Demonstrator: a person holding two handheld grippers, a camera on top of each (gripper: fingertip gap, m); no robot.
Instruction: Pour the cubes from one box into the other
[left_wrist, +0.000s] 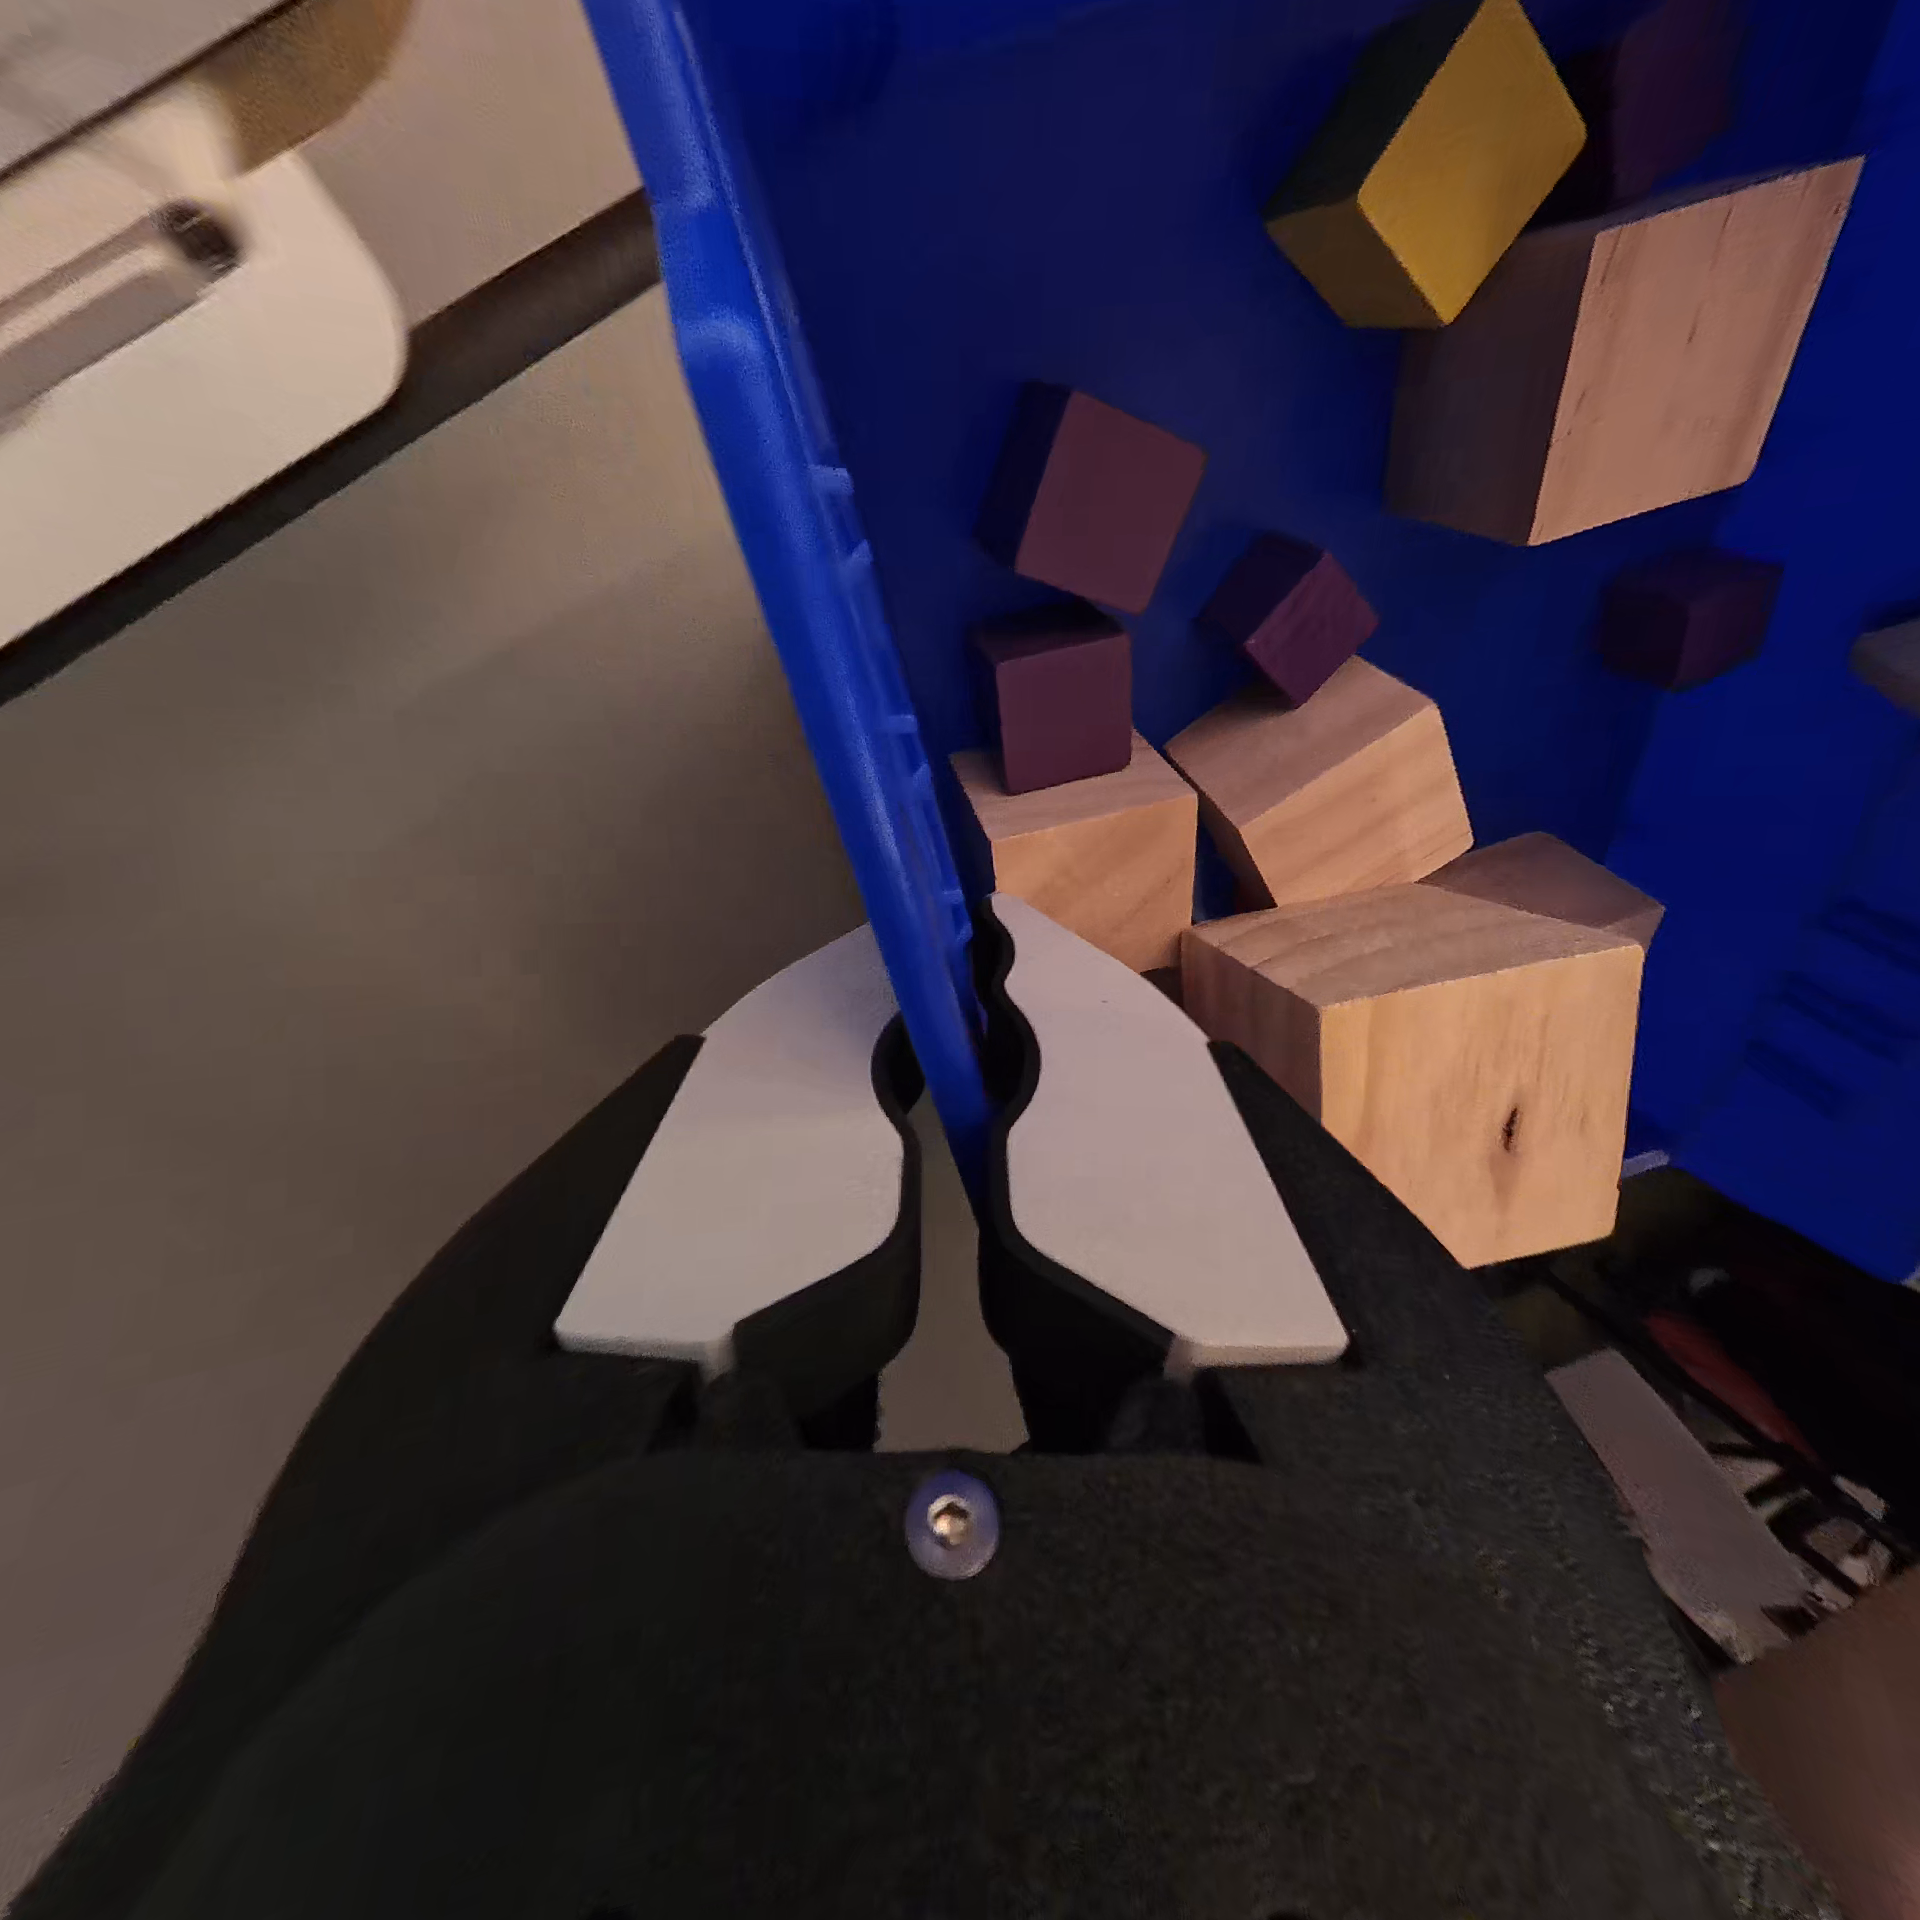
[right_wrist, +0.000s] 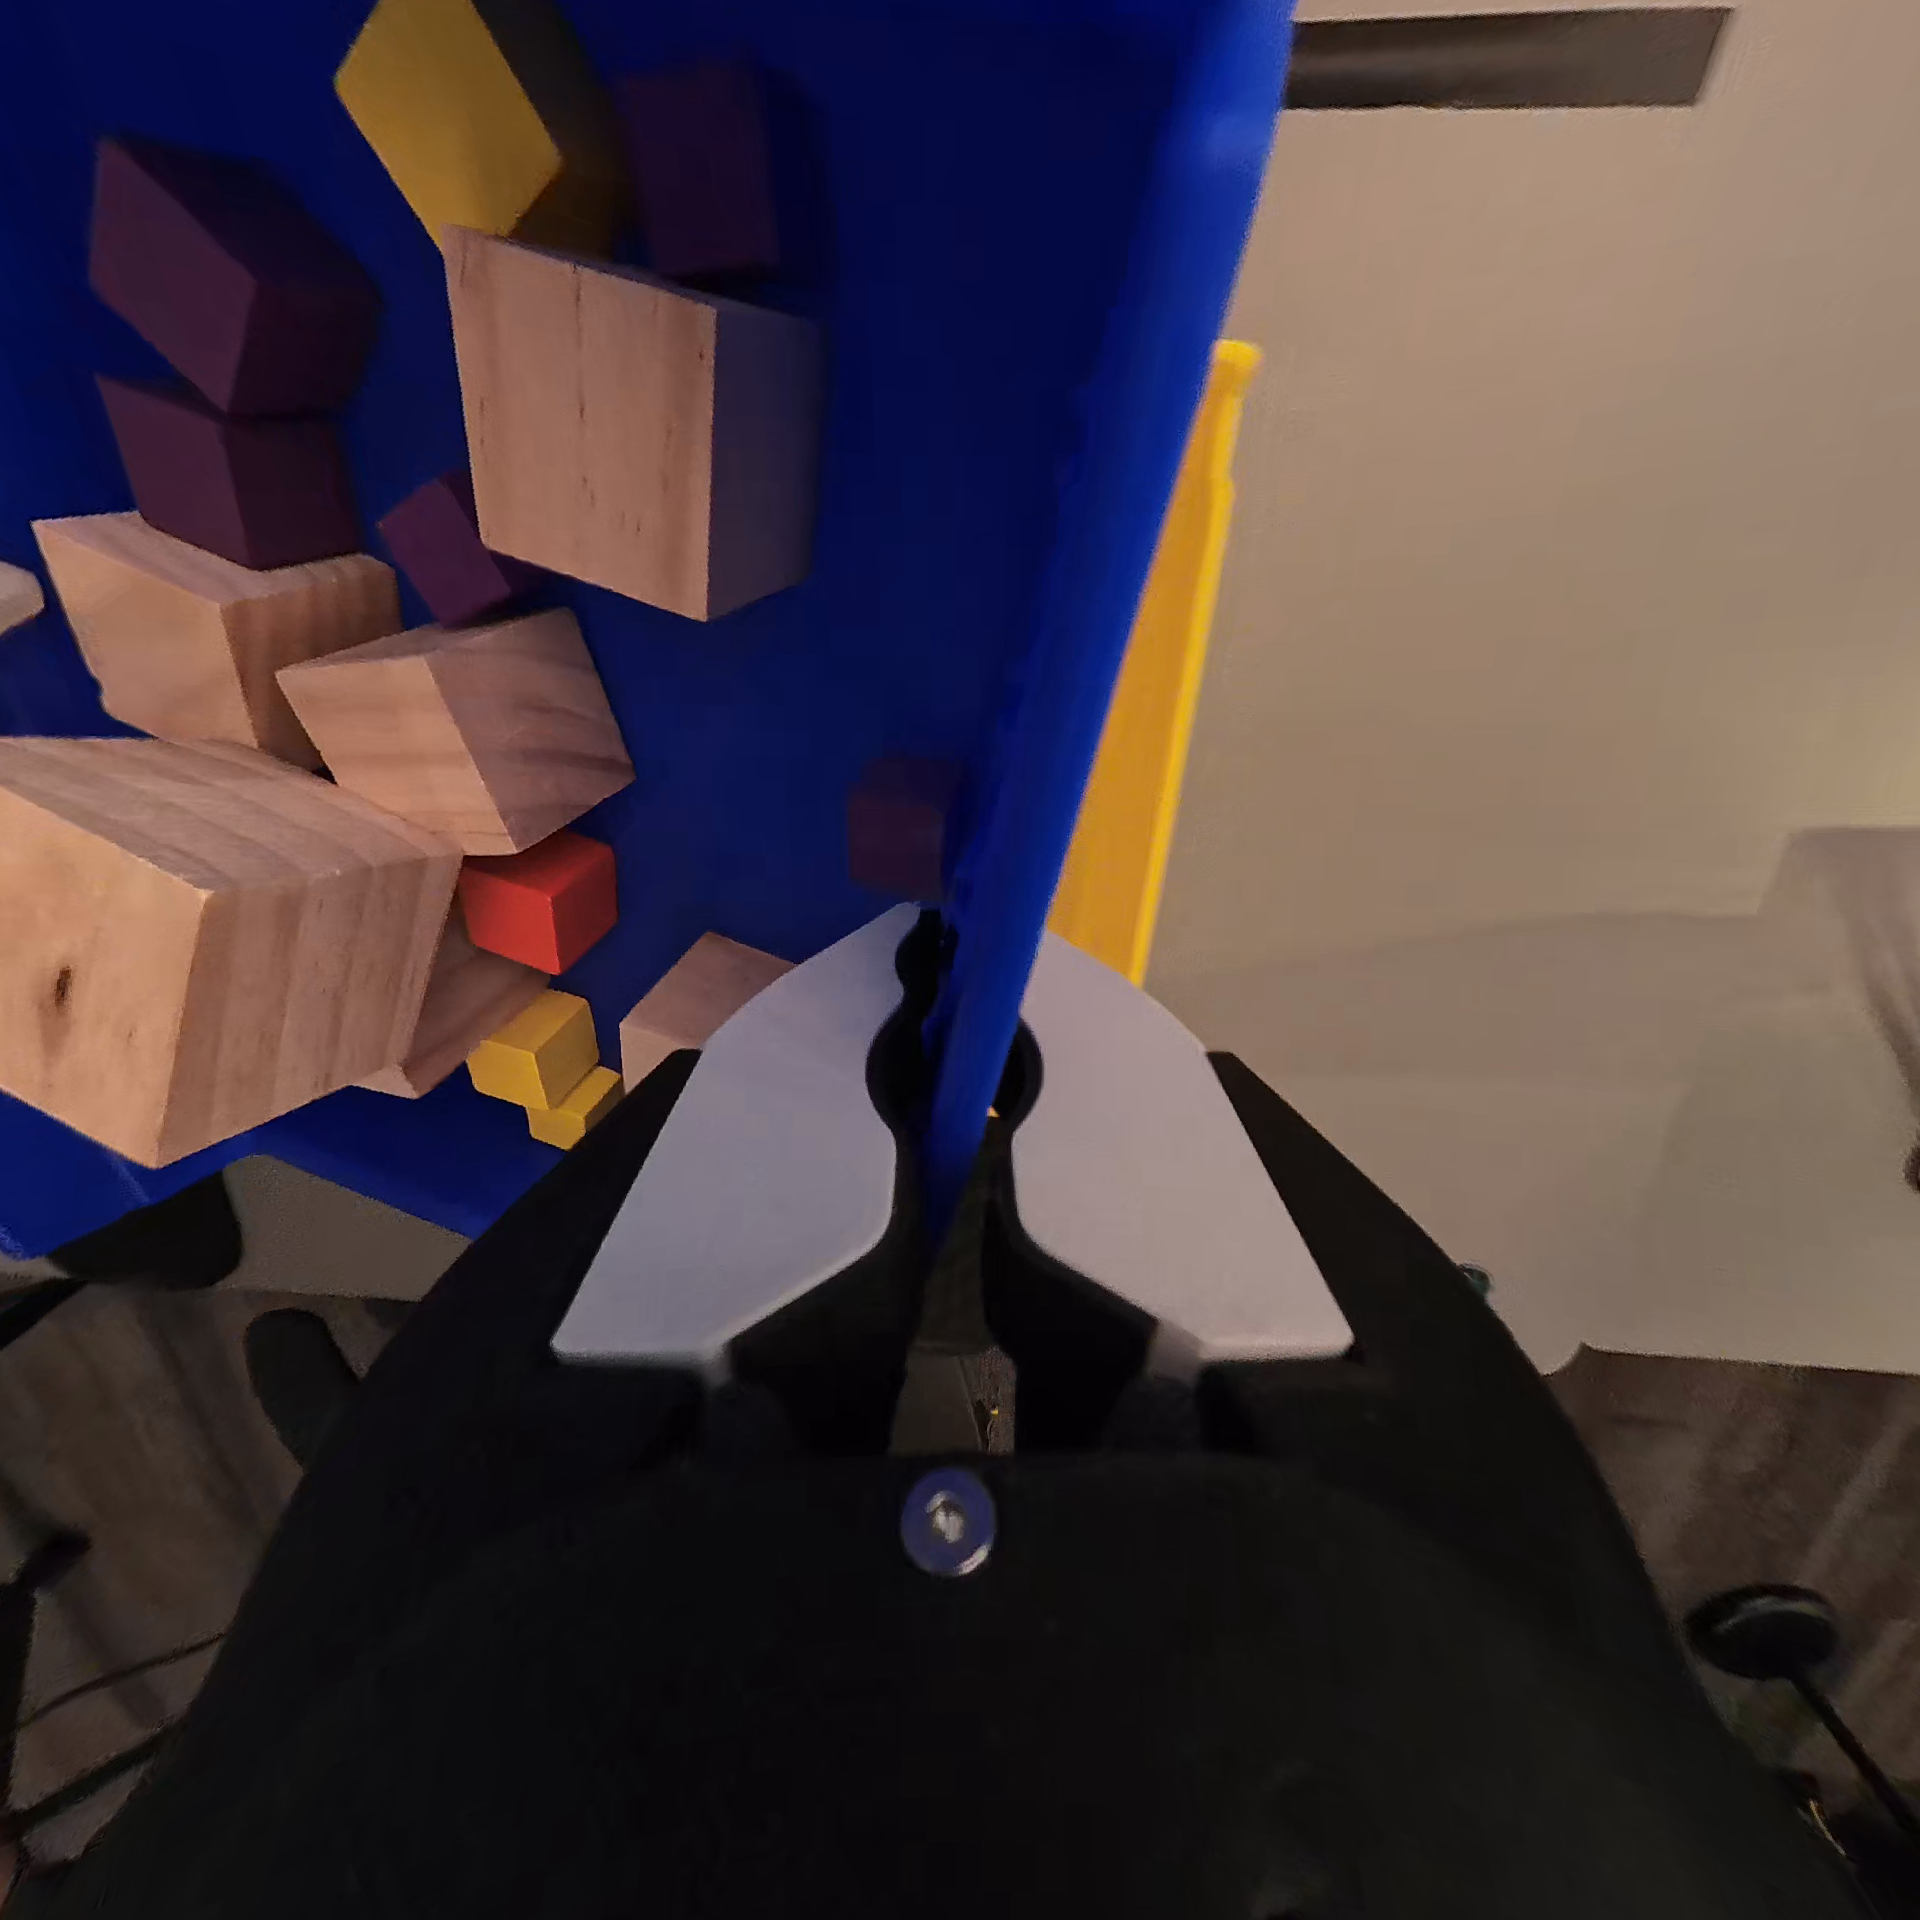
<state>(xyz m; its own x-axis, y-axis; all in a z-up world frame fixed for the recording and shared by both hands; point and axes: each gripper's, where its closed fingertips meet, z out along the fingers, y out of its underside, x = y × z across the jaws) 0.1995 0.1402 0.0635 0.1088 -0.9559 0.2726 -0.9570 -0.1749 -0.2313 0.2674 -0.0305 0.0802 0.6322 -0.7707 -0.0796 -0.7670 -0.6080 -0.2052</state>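
Note:
My left gripper (left_wrist: 961, 935) is shut on the left wall of a blue box (left_wrist: 1039, 260). My right gripper (right_wrist: 961, 930) is shut on the right wall of the same blue box (right_wrist: 935, 416). The box is tipped steeply. Several cubes tumble inside it: plain wooden cubes (left_wrist: 1444, 1070) (right_wrist: 613, 416), purple cubes (left_wrist: 1101, 499) (right_wrist: 218, 281), a yellow cube (left_wrist: 1434, 156) (right_wrist: 457, 114), a small red cube (right_wrist: 540, 899) and small yellow cubes (right_wrist: 540, 1049). A yellow box (right_wrist: 1164, 748) shows as a thin edge behind the blue wall in the right wrist view.
A beige tabletop (left_wrist: 364, 831) (right_wrist: 1558, 623) lies beyond the box. A white device (left_wrist: 177, 332) sits at the far left. Dark floor with cables (right_wrist: 1787, 1662) and clutter (left_wrist: 1714, 1455) lies below the table edge.

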